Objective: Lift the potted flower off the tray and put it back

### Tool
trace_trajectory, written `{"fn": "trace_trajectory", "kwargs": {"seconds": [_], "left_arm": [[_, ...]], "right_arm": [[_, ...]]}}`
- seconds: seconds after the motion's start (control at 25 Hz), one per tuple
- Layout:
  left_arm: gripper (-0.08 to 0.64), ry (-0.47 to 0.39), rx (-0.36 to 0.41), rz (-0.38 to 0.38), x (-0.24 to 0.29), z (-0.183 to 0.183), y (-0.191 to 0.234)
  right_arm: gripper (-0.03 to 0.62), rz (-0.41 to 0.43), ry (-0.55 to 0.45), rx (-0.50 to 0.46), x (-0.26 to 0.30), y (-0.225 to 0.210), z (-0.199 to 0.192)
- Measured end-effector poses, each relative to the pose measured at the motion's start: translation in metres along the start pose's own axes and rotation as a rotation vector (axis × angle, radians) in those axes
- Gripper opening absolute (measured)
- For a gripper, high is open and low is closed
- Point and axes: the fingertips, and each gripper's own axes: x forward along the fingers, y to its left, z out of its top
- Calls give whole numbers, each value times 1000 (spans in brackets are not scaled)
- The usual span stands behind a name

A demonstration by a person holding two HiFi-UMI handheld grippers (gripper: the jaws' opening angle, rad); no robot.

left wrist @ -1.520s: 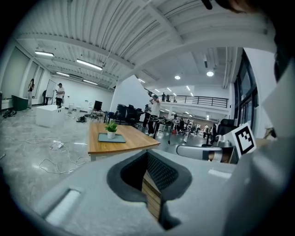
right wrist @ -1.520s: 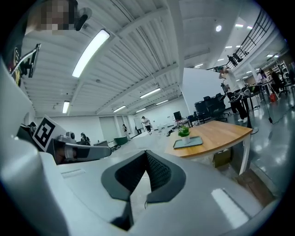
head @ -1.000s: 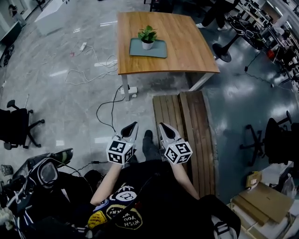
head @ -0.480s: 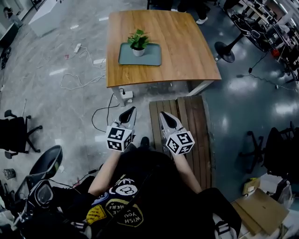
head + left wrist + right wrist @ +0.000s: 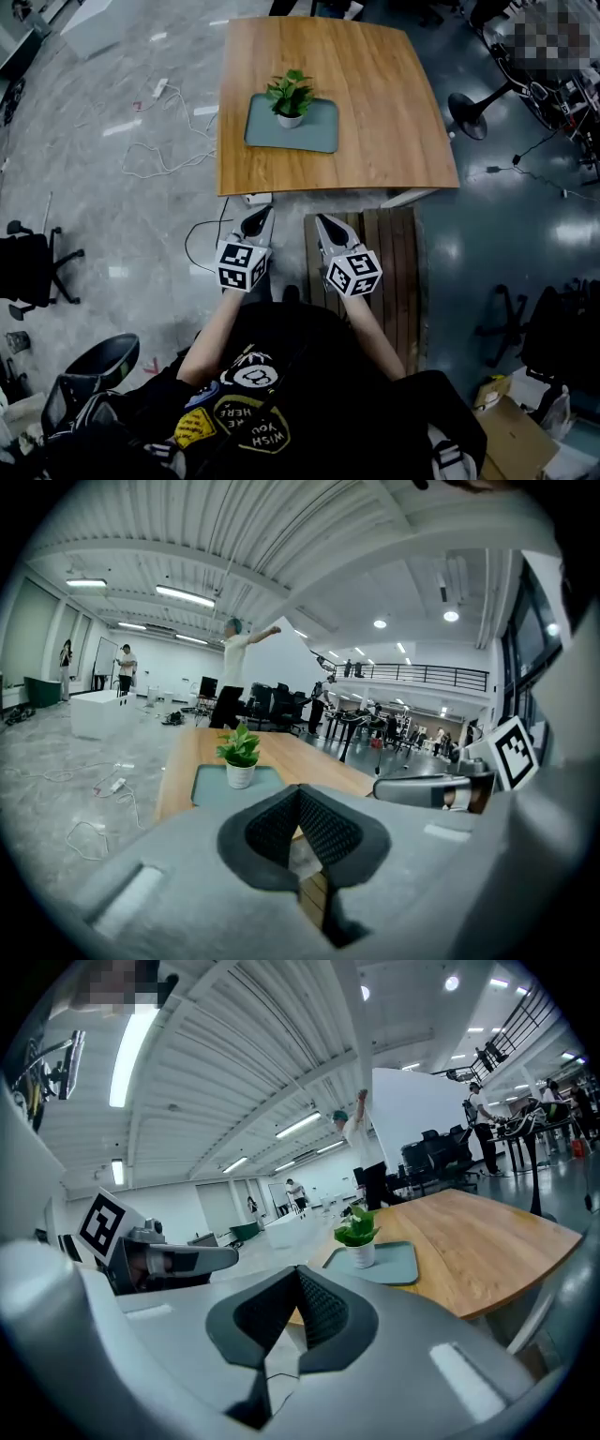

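Note:
A small green potted flower (image 5: 290,97) in a white pot stands on a grey-green tray (image 5: 314,131) on the wooden table (image 5: 375,112). Both grippers hang short of the table's near edge, above the floor. My left gripper (image 5: 258,217) is shut with nothing in it and points at the table. My right gripper (image 5: 322,223) is beside it, also shut and empty. In the left gripper view the flower (image 5: 240,751) and tray (image 5: 211,785) lie well beyond the closed jaws (image 5: 300,793). The right gripper view shows the flower (image 5: 357,1230) and tray (image 5: 389,1262) ahead of its closed jaws (image 5: 298,1273).
A slatted wooden bench (image 5: 384,253) lies under the right gripper. Cables (image 5: 159,155) and a power strip (image 5: 257,198) lie on the floor left of the table. Office chairs (image 5: 33,267) stand at left and right. Cardboard boxes (image 5: 511,436) sit at lower right. People stand far behind the table.
The person has walked toward the table, so both grippers are now close to its near edge. Both stay shut and empty. The flower remains on the tray.

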Motion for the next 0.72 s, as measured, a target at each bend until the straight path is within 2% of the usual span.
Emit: {"fn": "trace_trajectory", "kwargs": {"seconds": [0.12,0.2,0.36,0.52,0.72], "left_arm": [[-3,3,-54,-24,41,10,46],[-3,0,-49,-36,68,20,78],[-3,0,4,-84,125,32,133],[-2,40,-36,-95,173,25,175],[-3,95,-80,-85,201,23,207]], "right_arm": [[2,-7,35,20,59,-22,4],[2,-3,52,26,100,-32,10],[2,-34,72,-31,185,-56,11],[5,-82,120,-19,253,-89,-5],[258,-151,169,16,323,-143,-19]]}}
